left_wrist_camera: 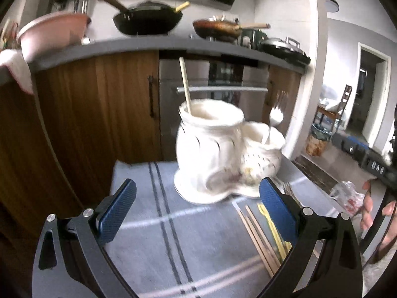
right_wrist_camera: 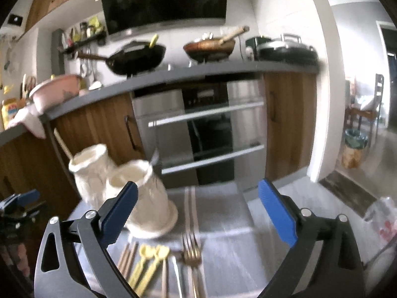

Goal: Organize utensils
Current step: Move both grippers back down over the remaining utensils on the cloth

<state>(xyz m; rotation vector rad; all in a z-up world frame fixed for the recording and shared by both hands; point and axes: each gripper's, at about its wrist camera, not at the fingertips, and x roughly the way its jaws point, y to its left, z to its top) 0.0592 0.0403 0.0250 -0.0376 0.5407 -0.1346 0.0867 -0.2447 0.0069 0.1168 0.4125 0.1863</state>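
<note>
One white two-cup holder [left_wrist_camera: 218,154] stands on the striped cloth [left_wrist_camera: 153,236], with one chopstick [left_wrist_camera: 185,87] and one spoon [left_wrist_camera: 273,121] in it. Two yellow spoons [right_wrist_camera: 151,260], one fork [right_wrist_camera: 191,253] and blurred chopsticks [right_wrist_camera: 127,255] lie before it. Left gripper [left_wrist_camera: 198,213] and right gripper [right_wrist_camera: 198,211] both gape wide, holding nothing.

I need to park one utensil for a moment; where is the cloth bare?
Bare cloth lies left of the white holder, around the blue stripes. Crowded: chopsticks, yellow spoons and forks in front of it.

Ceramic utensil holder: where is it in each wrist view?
Left wrist: white ceramic utensil holder centre frame, on the striped cloth, beyond the open fingers.
Right wrist: the holder sits lower left, partly behind the left finger.
Shared landmark: black wok on the counter behind.
</note>
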